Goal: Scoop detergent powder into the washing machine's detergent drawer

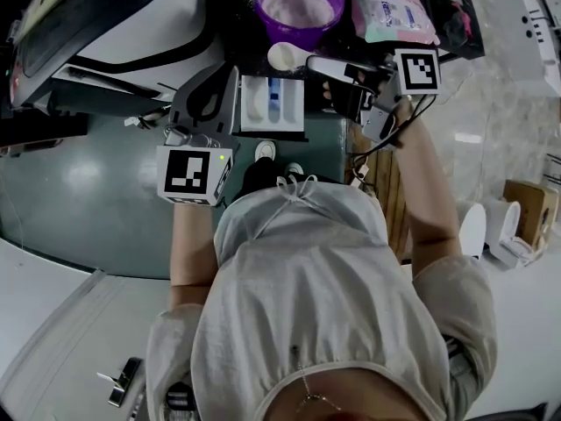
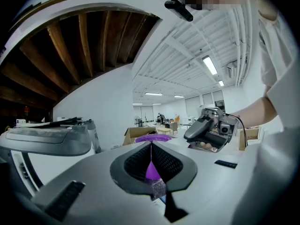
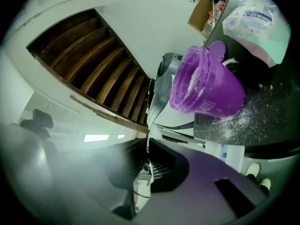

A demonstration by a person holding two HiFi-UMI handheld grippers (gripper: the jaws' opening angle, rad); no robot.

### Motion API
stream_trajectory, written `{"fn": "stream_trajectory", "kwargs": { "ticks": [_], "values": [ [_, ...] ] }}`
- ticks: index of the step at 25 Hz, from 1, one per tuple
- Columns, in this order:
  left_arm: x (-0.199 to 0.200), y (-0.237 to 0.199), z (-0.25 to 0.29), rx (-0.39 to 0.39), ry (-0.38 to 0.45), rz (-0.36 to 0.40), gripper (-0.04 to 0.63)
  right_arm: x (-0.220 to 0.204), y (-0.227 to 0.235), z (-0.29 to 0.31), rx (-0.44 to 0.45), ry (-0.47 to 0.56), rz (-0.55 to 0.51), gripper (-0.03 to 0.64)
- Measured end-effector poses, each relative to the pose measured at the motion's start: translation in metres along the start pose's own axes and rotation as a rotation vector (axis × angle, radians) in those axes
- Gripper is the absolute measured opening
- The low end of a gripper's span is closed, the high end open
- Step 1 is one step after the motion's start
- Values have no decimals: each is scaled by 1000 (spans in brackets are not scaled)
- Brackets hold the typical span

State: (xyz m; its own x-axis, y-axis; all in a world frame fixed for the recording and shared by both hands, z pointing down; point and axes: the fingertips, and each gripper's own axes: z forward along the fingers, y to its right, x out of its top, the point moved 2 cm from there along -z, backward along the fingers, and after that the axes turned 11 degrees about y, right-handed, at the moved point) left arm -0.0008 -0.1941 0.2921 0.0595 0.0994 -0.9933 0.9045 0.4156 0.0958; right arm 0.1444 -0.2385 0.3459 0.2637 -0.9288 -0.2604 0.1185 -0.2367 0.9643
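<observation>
Right gripper (image 1: 338,72) clamped on the handle of a white scoop (image 1: 287,57), scoop between purple powder bowl (image 1: 300,7) and open detergent drawer (image 1: 272,103), left gripper (image 1: 224,82) jaws closed, just beside the drawer.

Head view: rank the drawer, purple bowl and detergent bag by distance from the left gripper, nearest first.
From the left gripper:
1. Drawer, directly beside it on its right.
2. Purple bowl, beyond the drawer at top centre.
3. Detergent bag, at top right, past the bowl.
</observation>
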Motion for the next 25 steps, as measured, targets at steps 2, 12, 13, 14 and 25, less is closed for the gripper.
{"fn": "stream_trajectory", "kwargs": {
  "ticks": [2, 12, 13, 14, 25],
  "values": [
    [-8, 4, -16, 27, -21, -5, 23, -13, 9, 0, -15, -30, -3, 14],
    [-46, 11, -81, 105, -114, -27, 21, -63, 56, 11, -84, -93, -33, 14],
    [-50, 9, -85, 106, -123, -33, 21, -68, 61, 13, -95, -93, -33, 14],
    [-53, 7, -88, 105, -128, -39, 21, -73, 67, 15, -110, -94, -33, 14],
    [-91, -17, -112, 17, -240, -92, 23, -128, 129, 40, -369, -111, -11, 14]
  ]
}}
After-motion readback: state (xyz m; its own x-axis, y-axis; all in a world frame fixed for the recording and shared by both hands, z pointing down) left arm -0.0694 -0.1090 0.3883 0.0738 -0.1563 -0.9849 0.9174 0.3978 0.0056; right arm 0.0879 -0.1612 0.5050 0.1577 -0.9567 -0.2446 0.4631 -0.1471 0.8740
